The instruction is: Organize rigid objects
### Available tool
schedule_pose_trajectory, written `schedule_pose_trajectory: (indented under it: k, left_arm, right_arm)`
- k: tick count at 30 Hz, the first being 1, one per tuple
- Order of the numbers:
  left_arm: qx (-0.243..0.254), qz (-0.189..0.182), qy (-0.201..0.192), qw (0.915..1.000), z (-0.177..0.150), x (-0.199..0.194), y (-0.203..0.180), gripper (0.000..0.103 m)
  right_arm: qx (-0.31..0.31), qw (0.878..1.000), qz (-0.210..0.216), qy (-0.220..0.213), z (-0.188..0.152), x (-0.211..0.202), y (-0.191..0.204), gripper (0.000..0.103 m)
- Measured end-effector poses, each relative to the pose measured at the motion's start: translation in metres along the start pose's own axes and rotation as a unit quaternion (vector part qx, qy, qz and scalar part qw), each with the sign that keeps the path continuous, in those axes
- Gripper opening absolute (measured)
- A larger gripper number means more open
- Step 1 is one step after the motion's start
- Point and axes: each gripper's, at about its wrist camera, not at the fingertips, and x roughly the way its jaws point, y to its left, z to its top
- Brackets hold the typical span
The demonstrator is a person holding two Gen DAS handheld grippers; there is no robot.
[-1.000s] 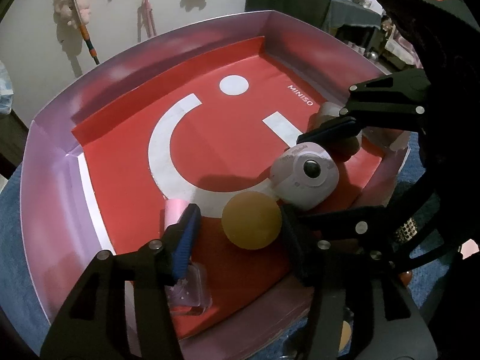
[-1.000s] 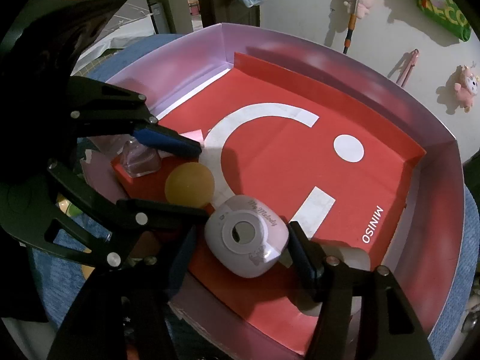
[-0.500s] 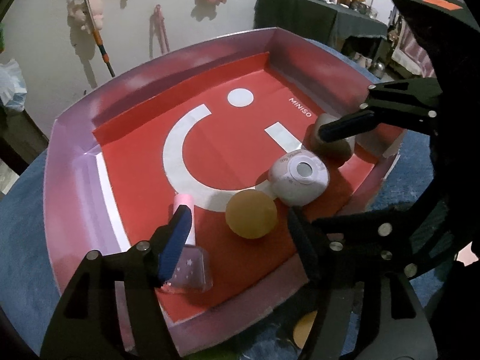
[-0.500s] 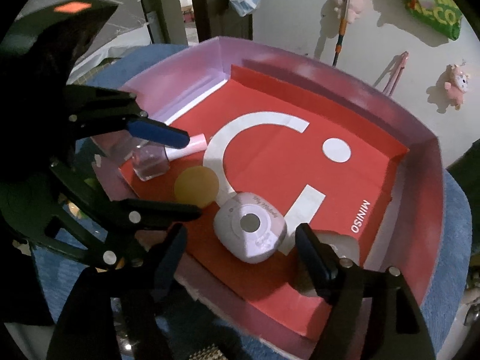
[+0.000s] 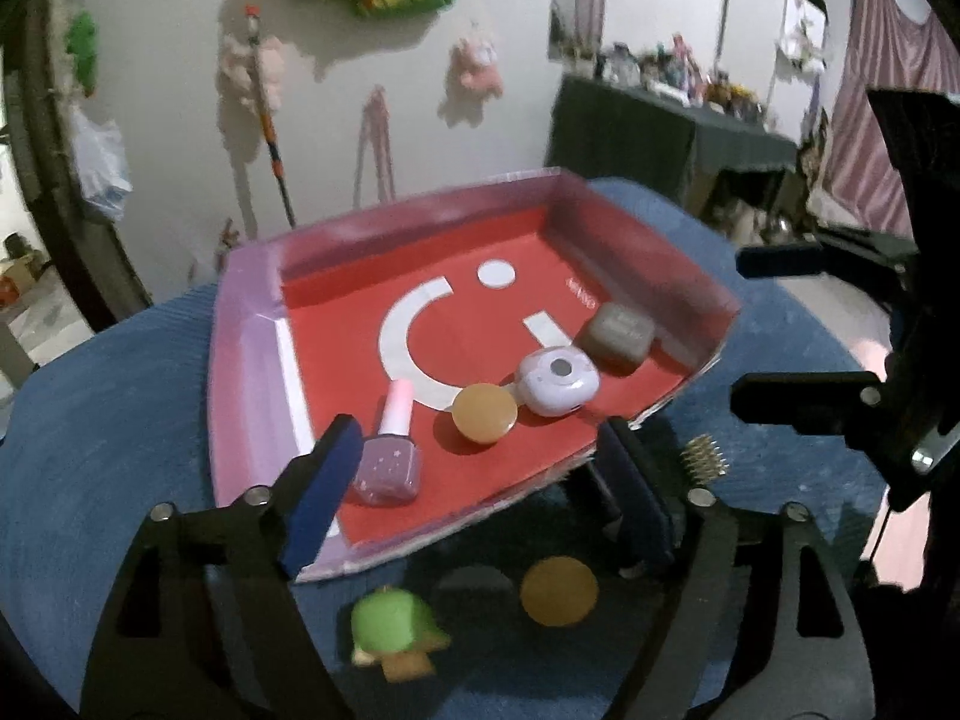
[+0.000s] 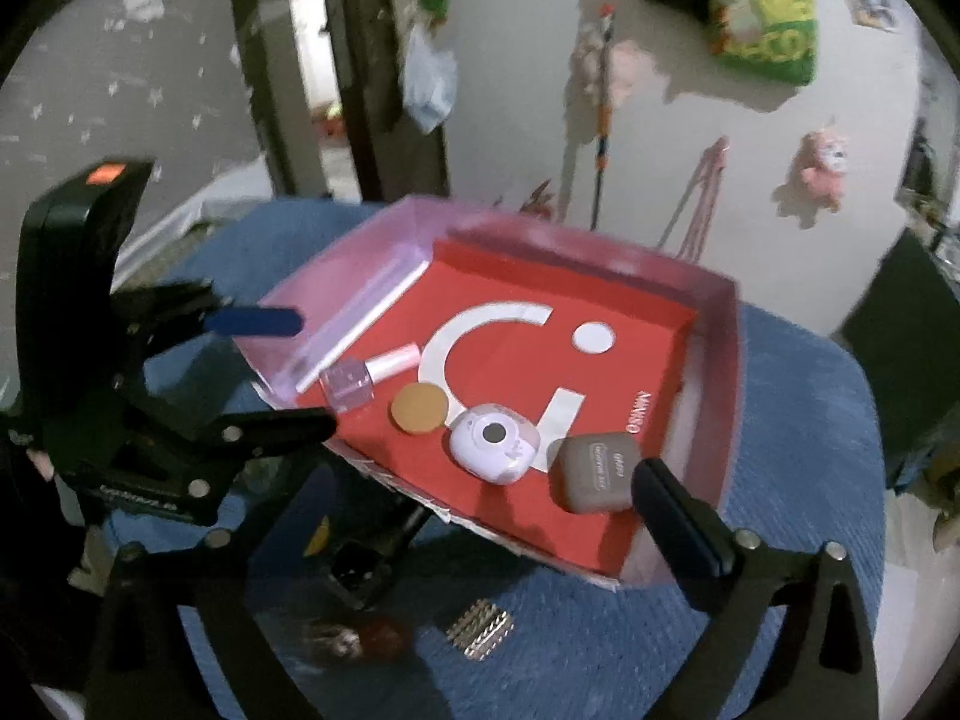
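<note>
A: What is sitting in the tray [image 5: 252, 324]?

B: Four things are lying in a row along its near edge. A squarish glass bottle [image 5: 389, 468] with a pale pink cap is lying at the left end. Just beside it a flat orange disc [image 5: 483, 411] is resting on the glossy red liner. Next a rounded lilac case [image 5: 558, 380] with a dark dot on top is touching the disc, and a matte brown case [image 5: 617, 336] with rounded corners is sitting near the right wall.

A: And the tray itself?

B: It is a shallow box with shiny pink walls, standing on a ribbed blue cloth [image 5: 108, 468].

A: How are the claws standing?

B: The left claw [image 5: 480, 492] is hovering above the tray's near edge with its jaws spread wide, gripping nothing. Its blue-padded left finger is showing just beside the bottle. The right claw [image 6: 480, 516] is also gaping wide and empty, poised over the near rim, its right finger overlapping the brown case in view.

A: Anything outside the tray?

B: A second orange disc [image 5: 559, 591], a green toy [image 5: 393, 624] and a small metallic ridged piece [image 5: 703, 459] are lying on the cloth.
</note>
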Motion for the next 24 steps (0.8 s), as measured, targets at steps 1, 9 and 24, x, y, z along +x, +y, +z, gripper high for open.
schedule_pose_trajectory:
  k: [1, 9, 24]
  left_arm:
    - [-0.003, 0.004, -0.010, 0.9999, -0.002, -0.007, -0.001, 0.086]
    - [-0.043, 0.043, -0.106, 0.9925, -0.033, -0.061, -0.017, 0.095]
    - [-0.086, 0.069, -0.127, 0.9857, -0.111, -0.065, -0.048, 0.096]
  right_arm:
    - [0.007, 1.000, 0.000, -0.013, -0.003, -0.010, 0.002, 0.103]
    - [0.045, 0.995, -0.025, -0.082, -0.028, -0.060, 0.023, 0.103]
    - [0.124, 0.980, -0.072, -0.139, -0.114, -0.062, 0.053, 0.103]
